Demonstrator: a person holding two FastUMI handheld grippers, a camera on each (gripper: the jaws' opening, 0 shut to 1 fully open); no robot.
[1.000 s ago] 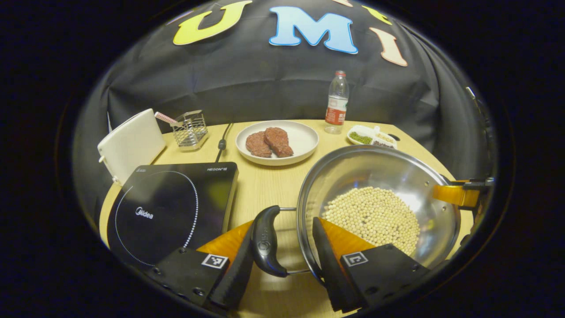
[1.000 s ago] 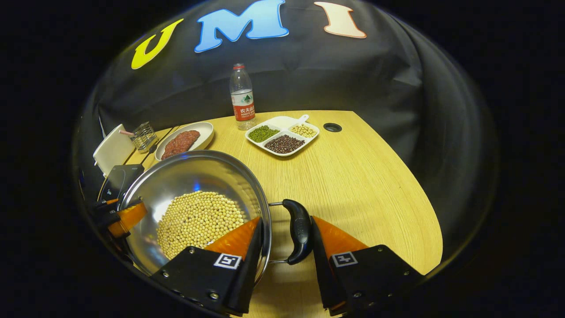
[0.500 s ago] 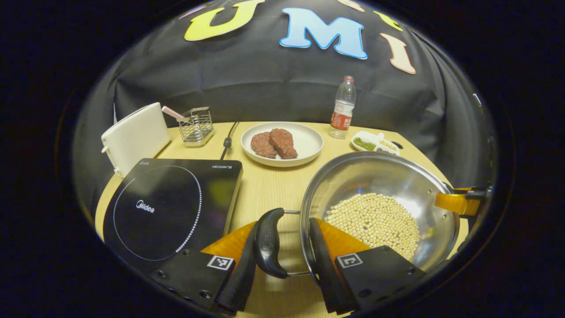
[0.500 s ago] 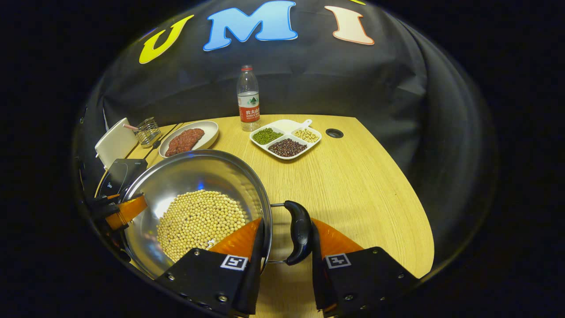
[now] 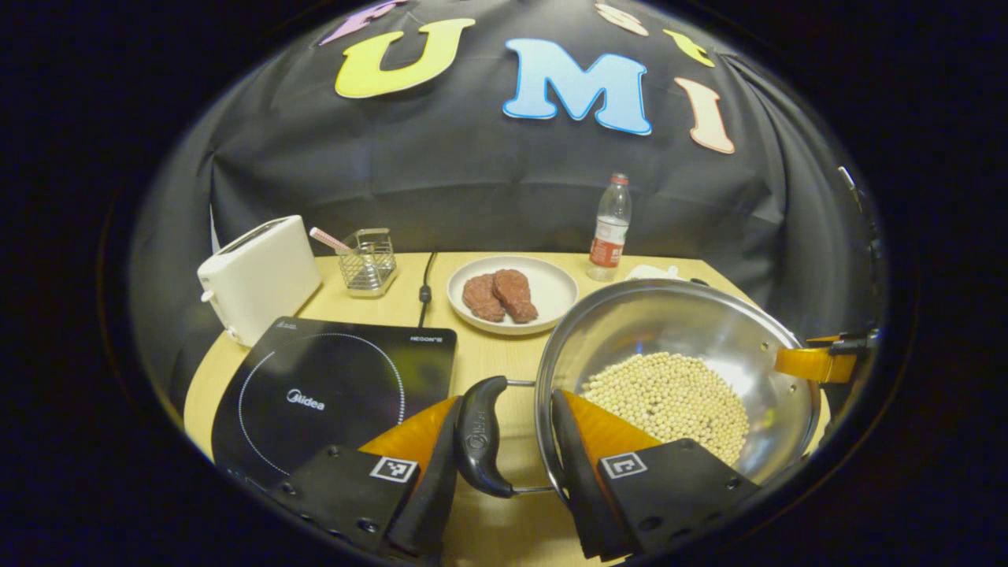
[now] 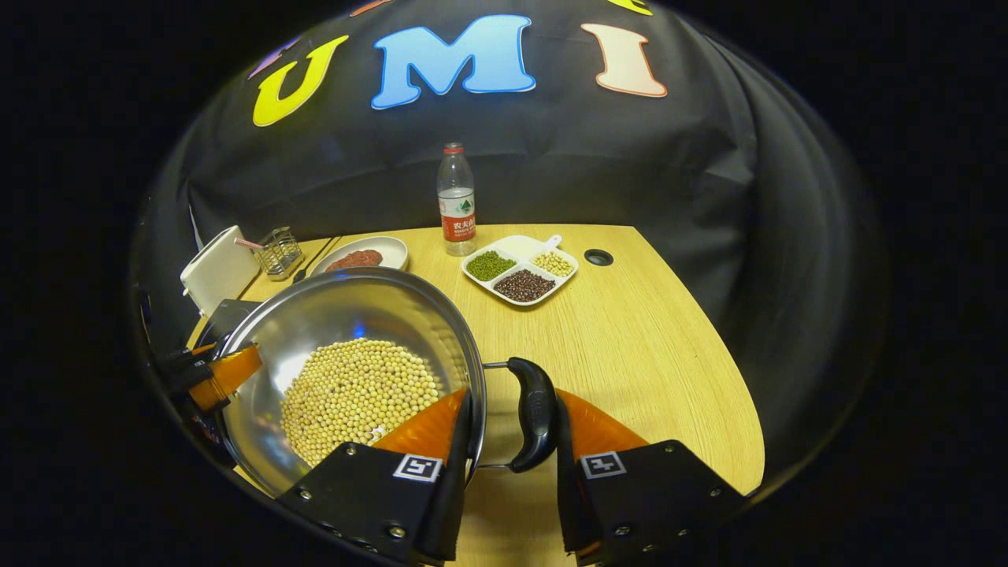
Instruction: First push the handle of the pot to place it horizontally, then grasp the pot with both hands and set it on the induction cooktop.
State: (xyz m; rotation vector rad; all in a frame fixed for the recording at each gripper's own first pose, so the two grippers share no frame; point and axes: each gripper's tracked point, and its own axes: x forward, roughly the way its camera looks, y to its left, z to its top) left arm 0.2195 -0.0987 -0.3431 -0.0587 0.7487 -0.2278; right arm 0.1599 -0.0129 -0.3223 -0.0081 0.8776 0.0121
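- Left hand-held gripper (image 5: pixel 504 449) was clamped on the pot's near black side handle (image 5: pixel 479 437), one finger outside the handle, the other inside the rim.
- Right hand-held gripper (image 6: pixel 508 441) gripped the opposite black handle (image 6: pixel 534 413) the same way; in the left gripper view it showed at the pot's far rim (image 5: pixel 819 362).
- Pot (image 5: pixel 677 370), steel and holding a bed of pale soybeans (image 5: pixel 669 398), was carried between the two grippers; whether it had lifted off the tabletop (image 6: pixel 654 339) could not be told.
- Induction cooktop (image 5: pixel 331 394) lay by the tabletop's left edge, just beside the pot, its top bare.
- Beyond: white plate with two meat patties (image 5: pixel 500 293), toaster (image 5: pixel 260 276) and wire basket (image 5: pixel 366 260) at the far left corner.
- Water bottle (image 6: pixel 456 201) stood at the far edge; the divided dish of beans (image 6: pixel 520 268) sat just before it.
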